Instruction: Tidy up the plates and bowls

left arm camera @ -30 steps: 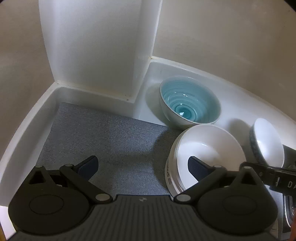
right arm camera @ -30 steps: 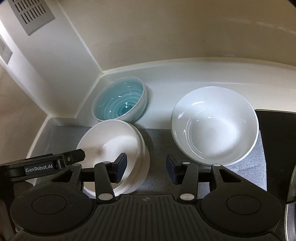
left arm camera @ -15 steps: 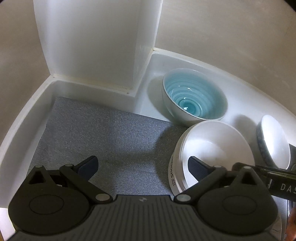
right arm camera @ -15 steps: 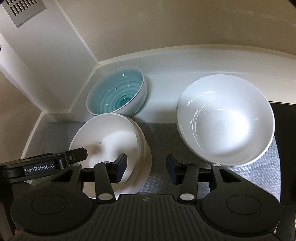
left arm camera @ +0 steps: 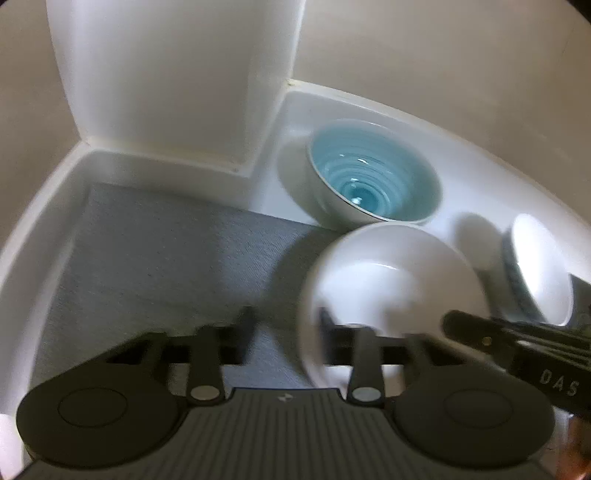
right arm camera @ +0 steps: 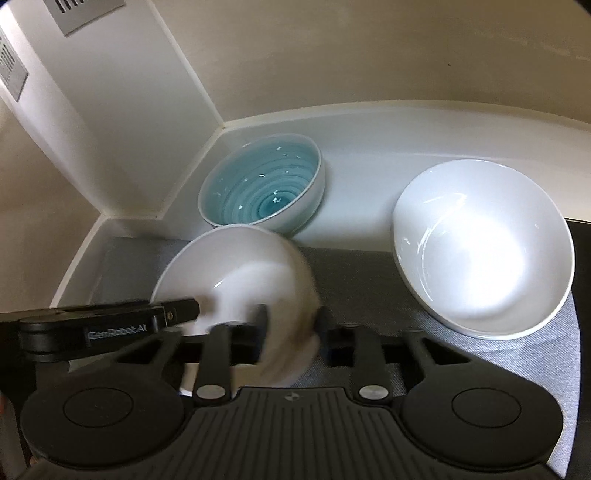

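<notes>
Beige walls are seen behind a white table with a raised rim, and a grey mat is laid on it.

The left tool is held low over the mat. Its fingers are spread only partly, and the left rim of the white bowl is placed between them. One finger is seen inside the bowl, while a strip of mat is seen between the other finger and the outer wall, so the rim is not pinched there. The picture is blurred at this place.

The right tool is set at the opposite, right rim of the same white bowl, with one finger inside and one outside. The gap looks filled by the blurred wall, but it cannot be told if the fingers are pressed on it. The body of each tool is seen at the side of the other view.

The white bowl is located on the mat, near the front edge of the table. Just behind it, at the back corner beside a white pillar, a teal bowl with ring pattern is placed on the bare table, tilted toward the front. A big white bowl is found toward the right edge, apart from the other two, also tilted. A grey vent is fixed on the pillar.
</notes>
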A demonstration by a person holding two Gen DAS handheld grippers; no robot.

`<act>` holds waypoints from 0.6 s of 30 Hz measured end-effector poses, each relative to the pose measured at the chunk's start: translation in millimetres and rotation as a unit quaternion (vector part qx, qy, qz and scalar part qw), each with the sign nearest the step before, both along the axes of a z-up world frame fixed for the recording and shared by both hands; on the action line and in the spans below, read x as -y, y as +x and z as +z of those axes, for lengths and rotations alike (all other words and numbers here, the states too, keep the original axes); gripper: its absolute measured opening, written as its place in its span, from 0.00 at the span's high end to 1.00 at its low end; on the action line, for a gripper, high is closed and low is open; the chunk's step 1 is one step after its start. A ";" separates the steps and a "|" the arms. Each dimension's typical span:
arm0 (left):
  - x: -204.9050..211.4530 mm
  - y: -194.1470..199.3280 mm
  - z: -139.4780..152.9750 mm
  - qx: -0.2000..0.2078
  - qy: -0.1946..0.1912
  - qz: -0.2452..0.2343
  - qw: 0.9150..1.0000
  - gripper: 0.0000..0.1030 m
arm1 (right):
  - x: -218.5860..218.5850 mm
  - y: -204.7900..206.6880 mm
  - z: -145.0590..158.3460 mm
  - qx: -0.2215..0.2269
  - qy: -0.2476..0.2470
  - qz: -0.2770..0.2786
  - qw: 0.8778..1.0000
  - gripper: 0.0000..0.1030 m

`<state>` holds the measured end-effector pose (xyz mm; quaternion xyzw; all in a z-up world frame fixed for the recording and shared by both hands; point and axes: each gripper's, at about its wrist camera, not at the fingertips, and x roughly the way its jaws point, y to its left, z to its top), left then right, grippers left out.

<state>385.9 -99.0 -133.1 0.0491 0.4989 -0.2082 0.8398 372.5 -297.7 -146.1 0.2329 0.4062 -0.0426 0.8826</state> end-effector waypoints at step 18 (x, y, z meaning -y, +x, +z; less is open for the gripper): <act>-2.7 -70.6 77.4 0.065 -0.029 -0.060 0.996 0.87 | -7.8 -71.6 63.5 0.094 -0.002 -0.010 0.996 0.83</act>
